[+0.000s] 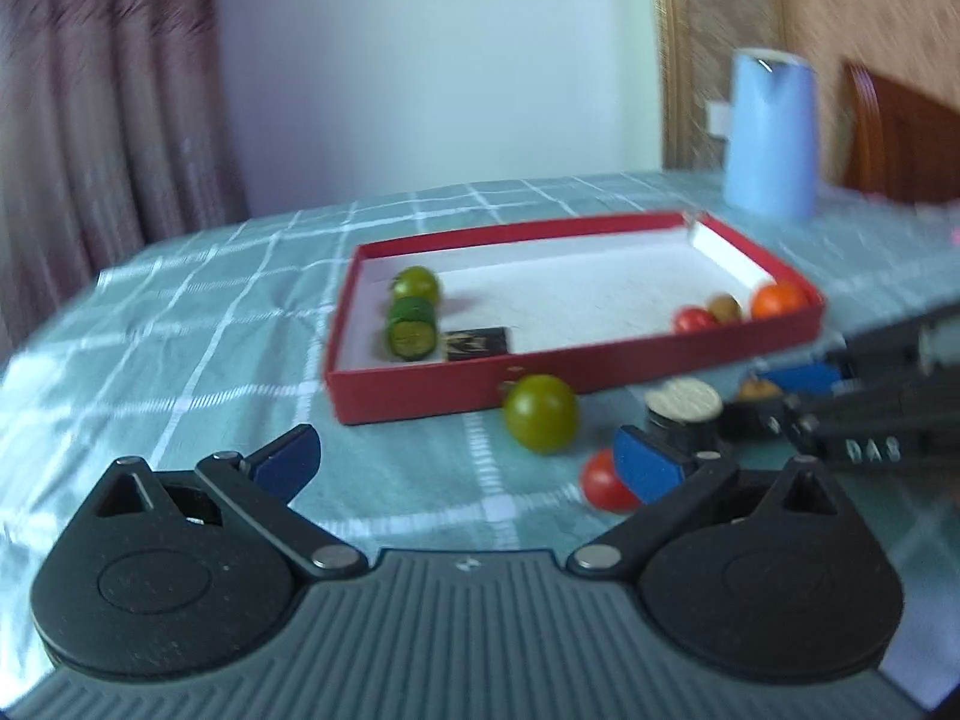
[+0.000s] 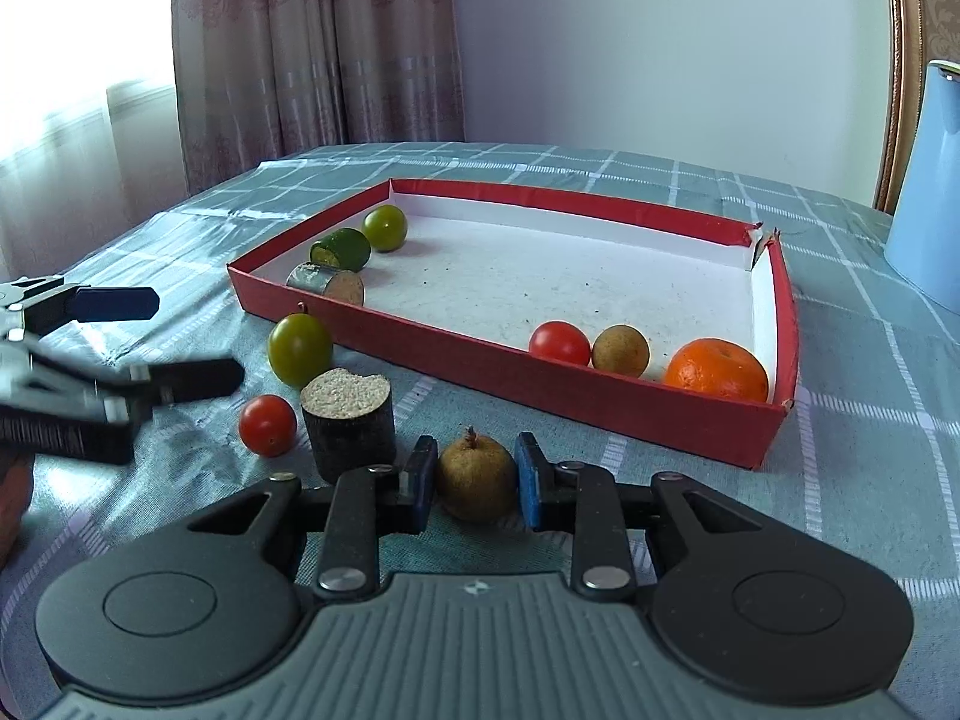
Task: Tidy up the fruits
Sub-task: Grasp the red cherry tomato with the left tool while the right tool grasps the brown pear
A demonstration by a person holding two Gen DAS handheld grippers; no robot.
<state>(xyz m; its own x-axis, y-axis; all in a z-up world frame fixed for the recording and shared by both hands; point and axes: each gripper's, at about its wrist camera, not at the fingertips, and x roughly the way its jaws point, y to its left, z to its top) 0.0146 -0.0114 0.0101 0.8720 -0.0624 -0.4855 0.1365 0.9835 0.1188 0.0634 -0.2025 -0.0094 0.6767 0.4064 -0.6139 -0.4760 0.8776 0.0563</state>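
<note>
A red tray [image 2: 606, 414] [image 1: 570, 369] with a white floor lies on the checked cloth. It holds a green fruit [image 2: 385, 228], a cut cucumber piece [image 2: 341, 249], a grey cylinder [image 2: 327, 283], a red tomato [image 2: 559, 343], a brown fruit [image 2: 620, 350] and an orange [image 2: 717, 370]. In front of it on the cloth lie a green fruit [image 2: 300, 349] [image 1: 541, 413], a red tomato [image 2: 267, 425] [image 1: 603, 480] and a dark cut cylinder [image 2: 349, 423] [image 1: 683, 414]. My right gripper [image 2: 476, 483] is shut on a small brown pear-like fruit [image 2: 477, 480]. My left gripper [image 1: 468, 462] is open and empty, near the tomato.
A light blue jug [image 1: 771, 135] [image 2: 933, 186] stands behind the tray at the right. Curtains hang behind the table's far left edge. A wooden chair back [image 1: 900, 138] stands at the far right. The right gripper's arm [image 1: 870, 414] reaches in from the right in the left wrist view.
</note>
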